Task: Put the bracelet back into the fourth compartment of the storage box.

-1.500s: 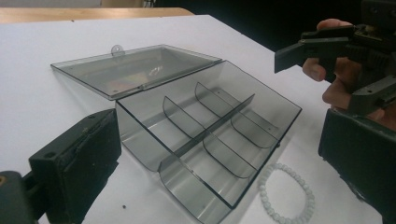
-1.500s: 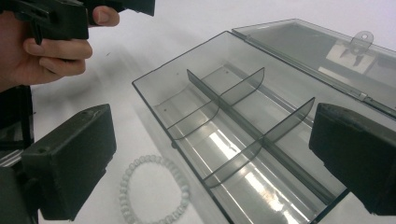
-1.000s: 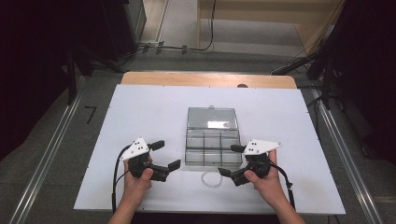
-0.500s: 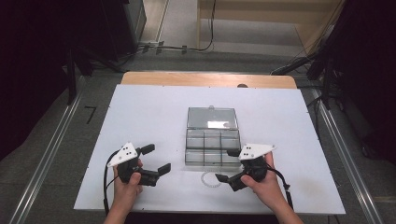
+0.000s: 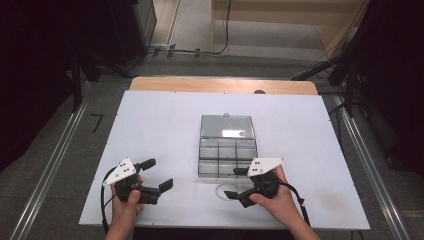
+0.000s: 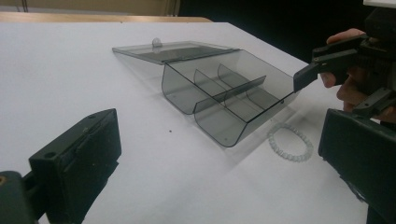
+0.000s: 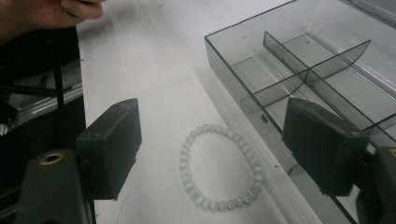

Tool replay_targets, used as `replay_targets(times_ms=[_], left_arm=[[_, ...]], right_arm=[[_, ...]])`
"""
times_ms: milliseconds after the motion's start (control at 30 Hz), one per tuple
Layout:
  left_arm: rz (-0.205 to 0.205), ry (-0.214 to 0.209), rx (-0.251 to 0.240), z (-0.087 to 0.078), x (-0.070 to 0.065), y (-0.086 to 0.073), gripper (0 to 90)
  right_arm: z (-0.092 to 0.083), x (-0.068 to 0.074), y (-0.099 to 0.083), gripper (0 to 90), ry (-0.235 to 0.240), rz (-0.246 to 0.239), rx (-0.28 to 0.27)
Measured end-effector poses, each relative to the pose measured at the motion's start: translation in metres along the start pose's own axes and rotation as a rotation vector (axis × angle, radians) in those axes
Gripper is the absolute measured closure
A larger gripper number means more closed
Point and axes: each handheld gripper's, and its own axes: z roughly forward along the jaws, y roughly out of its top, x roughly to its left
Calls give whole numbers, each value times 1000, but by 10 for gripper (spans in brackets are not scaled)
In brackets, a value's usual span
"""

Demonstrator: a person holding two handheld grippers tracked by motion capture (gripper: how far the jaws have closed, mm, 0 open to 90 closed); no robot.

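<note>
A pale beaded bracelet [image 7: 219, 168] is lying flat on the white worktop [image 5: 150, 125], just in front of the near wall of a smoky clear compartment box [image 5: 227, 156] whose lid is lying thrown back on the far side; the ring is resting apart from the box, close to its near edge, and it has no real long axis, being a slightly squashed loop, a little longer along the box wall than across. The right tongs [image 5: 235, 183] are hovering right over it, by far the nearer pair; in the right gripper view the bracelet is sitting between and just ahead of the two black jaws, one jaw standing over bare worktop, the other over the box's near wall; the jaws have just been closing a little, yet they are standing well apart, with nothing pressed between the pads. I'd judge the coming move turns on dropping straight down so that one side of the loop comes between the jaws, keeping the far jaw clear of the box wall. The left tongs [image 5: 160, 174] are sitting well apart to the left, jaws open and empty, pointing toward the box; in the left gripper view the bracelet [image 6: 289, 142] is lying beyond the box's near corner, beneath the other hand [image 5: 272, 202].
</note>
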Motion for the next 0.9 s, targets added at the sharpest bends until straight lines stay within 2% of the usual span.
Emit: replay_targets(times_ms=[100,200,633,800,900], left_arm=[[1,10,4,-3,2,-3,0],[9,24,14,-5,4,-4,0],[8,32,21,-15,8,-12,0],[-3,33,15,-18,11,-14,0],[-9,25,24,-16,12,-16,0]], right_arm=[[3,2,0,266,-4,-12,13],[5,3,0,336,15,-19,22],[20,8,-5,605,26,-45,84],[25,9,-11,665,47,-48,108],[26,9,-15,688,60,-33,124]])
